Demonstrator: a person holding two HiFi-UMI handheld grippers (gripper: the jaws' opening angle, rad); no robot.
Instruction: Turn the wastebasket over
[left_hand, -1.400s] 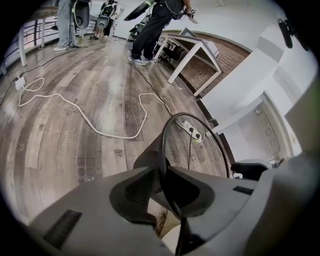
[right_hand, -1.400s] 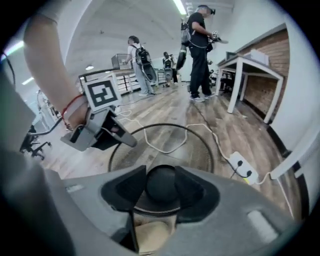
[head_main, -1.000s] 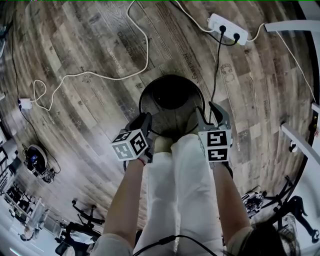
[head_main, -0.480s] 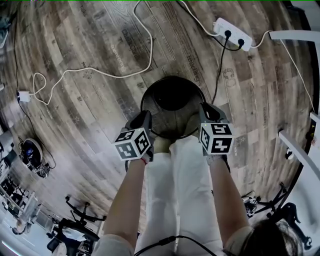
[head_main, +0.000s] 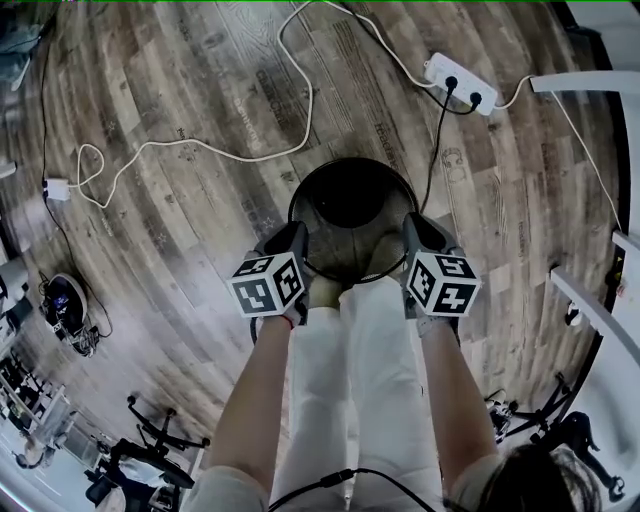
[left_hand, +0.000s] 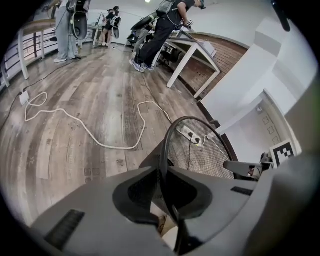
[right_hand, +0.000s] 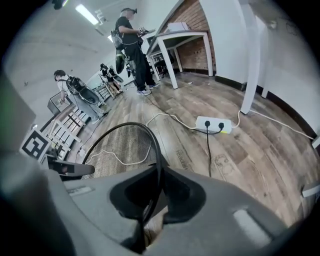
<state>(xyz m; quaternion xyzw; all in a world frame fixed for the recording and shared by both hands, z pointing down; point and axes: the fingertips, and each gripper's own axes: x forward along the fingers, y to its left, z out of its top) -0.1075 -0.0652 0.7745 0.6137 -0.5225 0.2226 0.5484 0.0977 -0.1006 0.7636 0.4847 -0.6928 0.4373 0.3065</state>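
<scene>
The wastebasket (head_main: 340, 250), a black mesh bin, stands upright and mouth-up on the floor, between the two sets of fingers. The left gripper (head_main: 296, 240) straddles the rim on one side and the right gripper (head_main: 412, 228) straddles it on the opposite side. In each gripper view the wire rim runs between the jaws, which are closing and pinch it. The step in hand looks like the grasp, with the flip not yet begun. Next, both wrists probably need to lift and roll together, keeping firm pinches on that thin rim.

The wooden floor (head_main: 150, 230) spreads ahead of the fingertips. The person's legs (head_main: 350, 380) stand just behind the fingers, so the bin should tip away from them. A white table frame (head_main: 585, 55) sits well off to the right. A white cable (head_main: 200, 148) lies ahead of the left fingers. A black cord (head_main: 435, 140) passes near the right fingers toward the power strip (head_main: 458, 70) and might snag.
</scene>
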